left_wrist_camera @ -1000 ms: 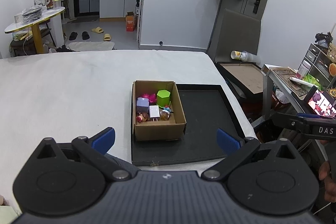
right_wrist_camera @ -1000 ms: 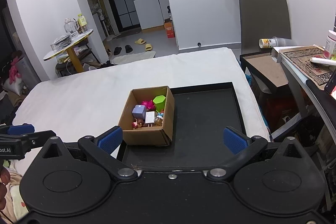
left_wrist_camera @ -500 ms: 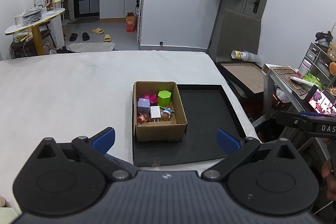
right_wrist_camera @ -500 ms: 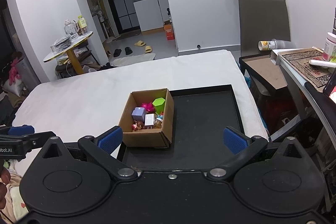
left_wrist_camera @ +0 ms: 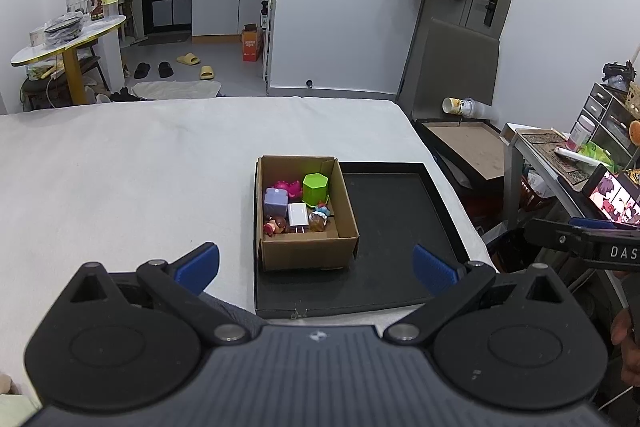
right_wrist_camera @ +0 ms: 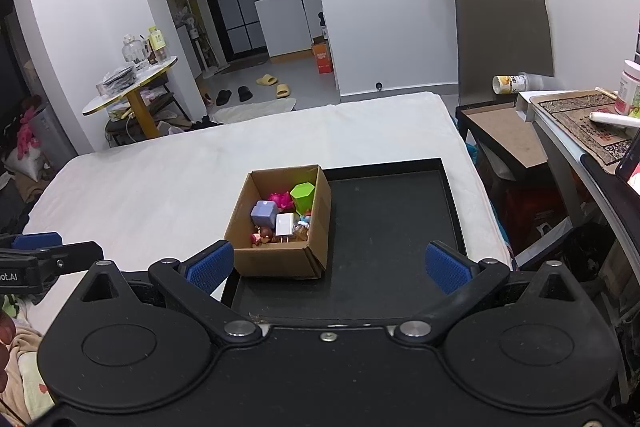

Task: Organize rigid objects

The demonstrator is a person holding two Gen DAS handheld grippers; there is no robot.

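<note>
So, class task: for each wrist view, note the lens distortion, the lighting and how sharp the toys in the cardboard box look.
Left wrist view: fisheye bends the door frame and darkens the corners; even light, soft shadows; cardboard box and green hexagonal block sharp. Right wrist view: same curving of the walls, no strong glare on the black tray; white charger sharp.

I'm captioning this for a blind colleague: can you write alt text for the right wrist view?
An open cardboard box of small toys sits on the left part of a black tray on a white bed. The open right gripper hovers before it, empty.
</note>
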